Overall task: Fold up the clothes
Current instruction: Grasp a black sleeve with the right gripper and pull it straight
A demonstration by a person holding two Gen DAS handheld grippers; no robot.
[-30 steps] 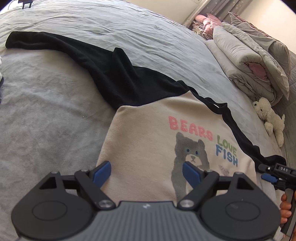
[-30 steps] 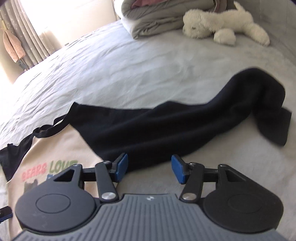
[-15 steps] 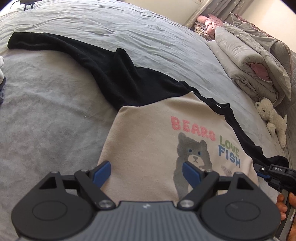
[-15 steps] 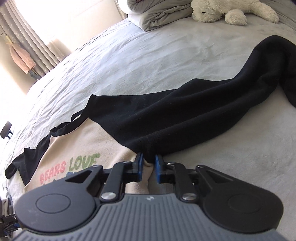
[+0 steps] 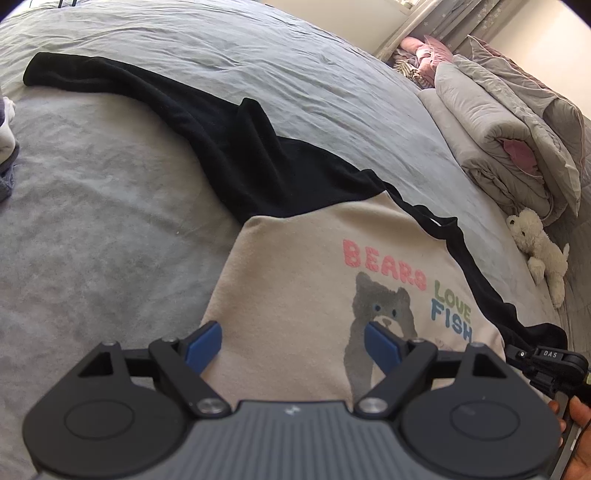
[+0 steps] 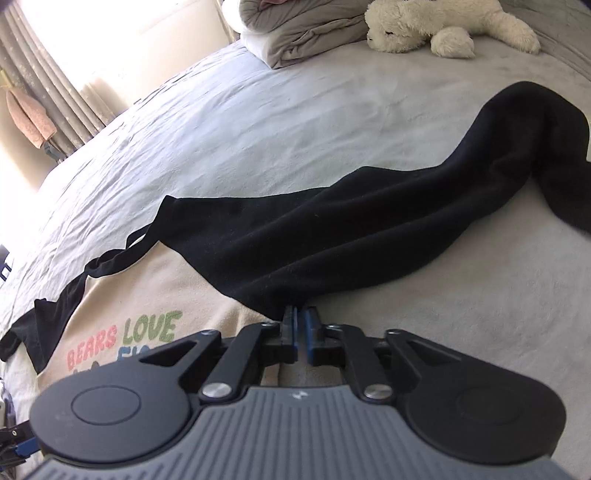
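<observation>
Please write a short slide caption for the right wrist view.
Right gripper shut on the black sleeve of a cream bear sweatshirt spread on the bed.

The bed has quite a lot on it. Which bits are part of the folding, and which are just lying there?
Part of the job:
- cream bear top with black sleeves
- right tongs, shut on the sleeve's underarm edge
- left tongs, open over the hem

Just lying about:
- white plush toy
- folded grey duvet
- grey bedsheet
</observation>
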